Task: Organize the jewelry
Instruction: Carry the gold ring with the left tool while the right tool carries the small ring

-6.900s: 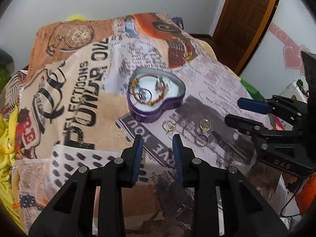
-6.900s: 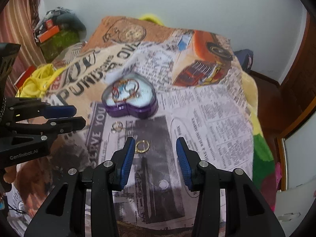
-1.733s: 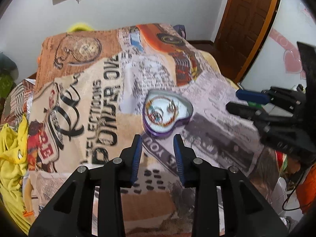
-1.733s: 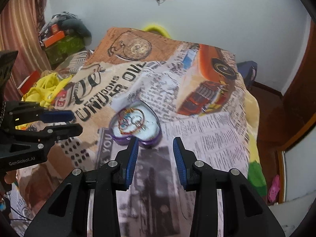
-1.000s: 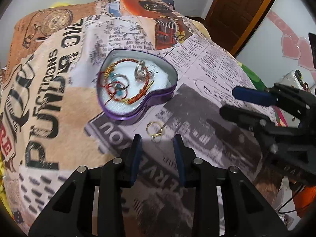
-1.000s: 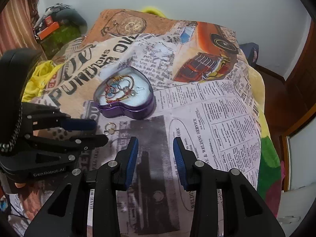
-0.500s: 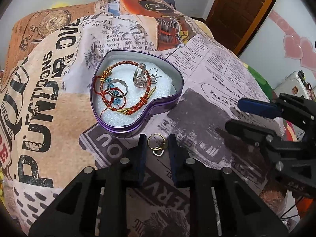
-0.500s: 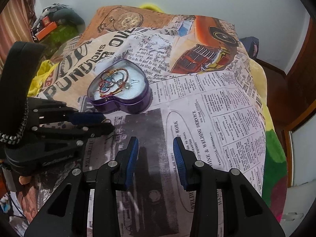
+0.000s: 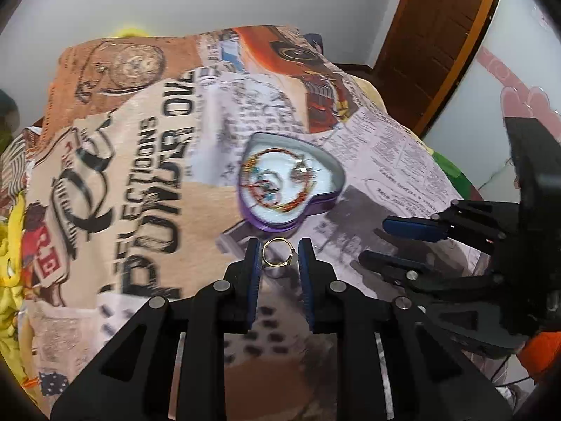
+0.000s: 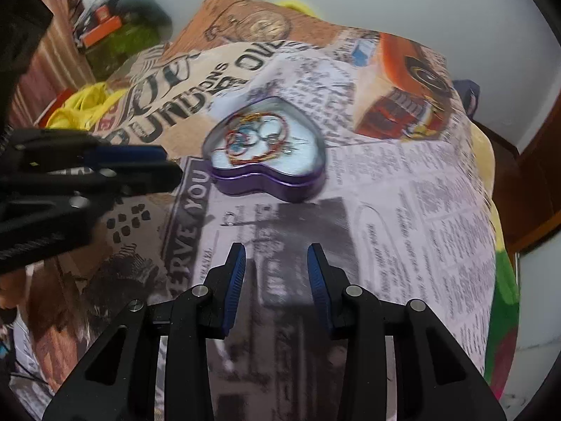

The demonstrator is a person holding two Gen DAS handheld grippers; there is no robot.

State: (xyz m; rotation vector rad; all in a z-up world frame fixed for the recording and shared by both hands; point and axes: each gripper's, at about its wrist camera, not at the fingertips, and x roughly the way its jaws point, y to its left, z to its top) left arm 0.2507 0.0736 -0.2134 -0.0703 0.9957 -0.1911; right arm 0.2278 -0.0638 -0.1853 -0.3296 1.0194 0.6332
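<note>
L fingers (image 9: 278, 258) clamped on gold ring (image 9: 277, 256) | R fingers (image 10: 276, 263) apart, nothing between | heart tin (image 9: 291, 184) on bed, w/ bracelet

A bed (image 9: 147, 182) under a newspaper-and-vintage-car print blanket (image 10: 420, 210) fills the room — pale plain walls (image 9: 210, 3) behind it, a brown wooden door (image 9: 431, 35) at its far corner, pink heart decals (image 9: 526, 101) beside.
</note>
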